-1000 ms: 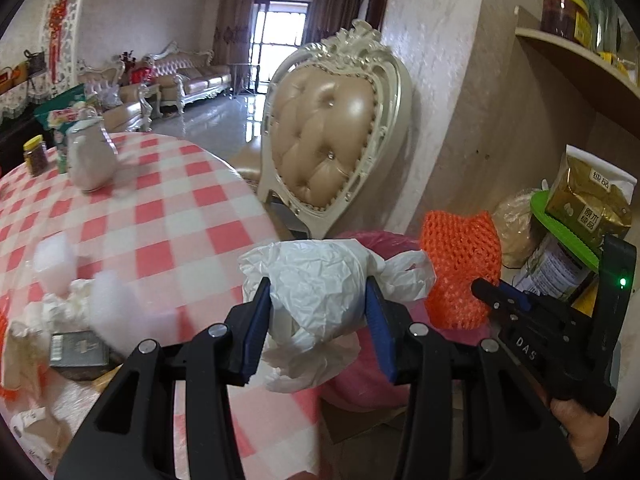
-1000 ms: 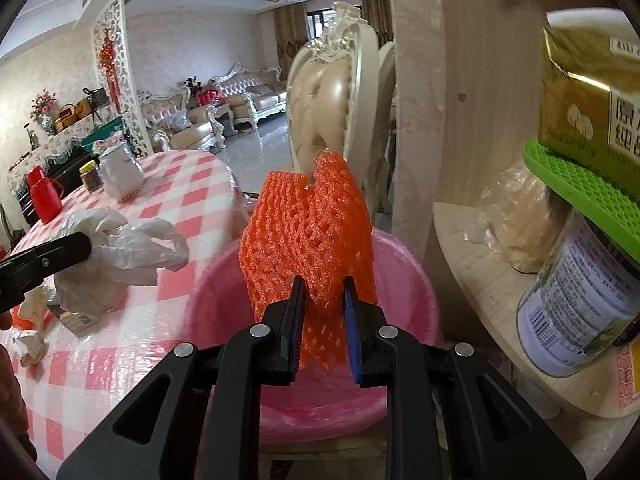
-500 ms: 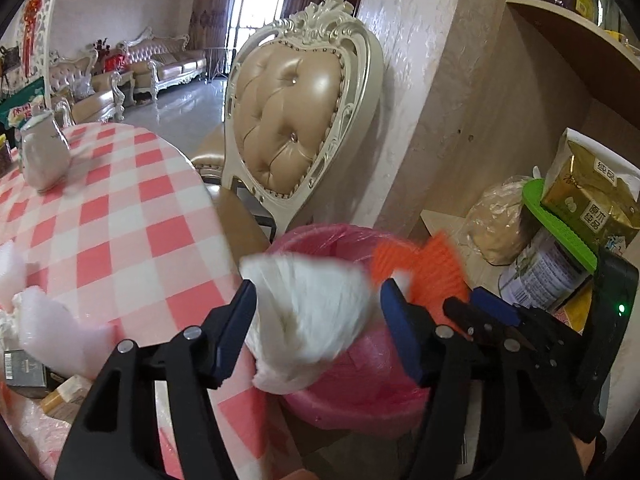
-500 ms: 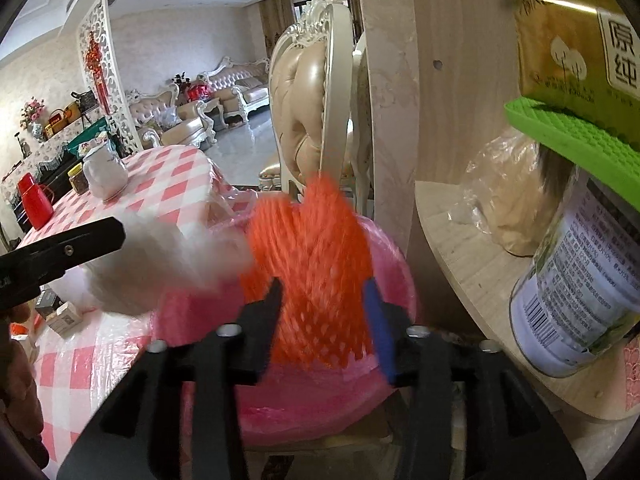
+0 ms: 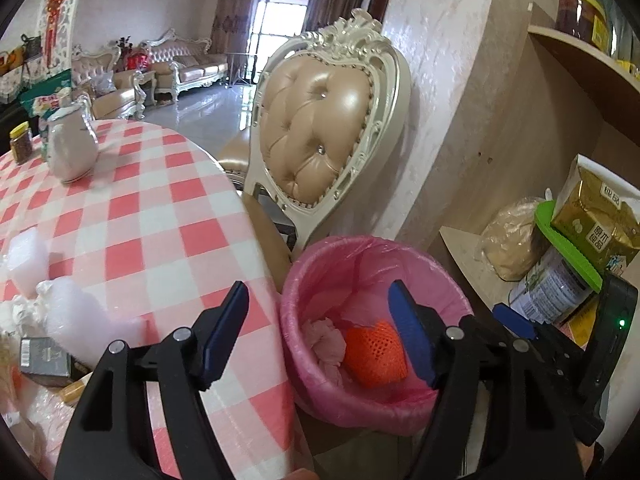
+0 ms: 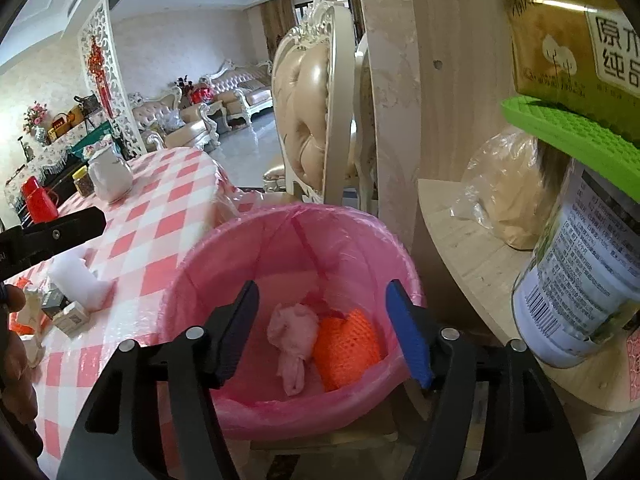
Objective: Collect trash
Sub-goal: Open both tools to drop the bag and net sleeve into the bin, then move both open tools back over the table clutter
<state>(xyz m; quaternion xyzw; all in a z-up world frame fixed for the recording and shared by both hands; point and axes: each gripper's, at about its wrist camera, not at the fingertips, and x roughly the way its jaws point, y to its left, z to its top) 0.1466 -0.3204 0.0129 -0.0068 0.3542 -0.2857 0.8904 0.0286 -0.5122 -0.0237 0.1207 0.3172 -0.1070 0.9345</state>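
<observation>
One pink bin holds two pieces: one orange net, one crumpled white bag. The surface carries one white jug.

Both handheld grippers tilt downward side by side, the left gripper and the right gripper each with jaws opening and nothing between the pads, while a hand shows at the right view's left edge.

Gold packet on green mat: large Chinese characters 原 and 纯 legible, the rest cut off by the frame edge. Tin can beneath: barcode and fine print, too small to read.
</observation>
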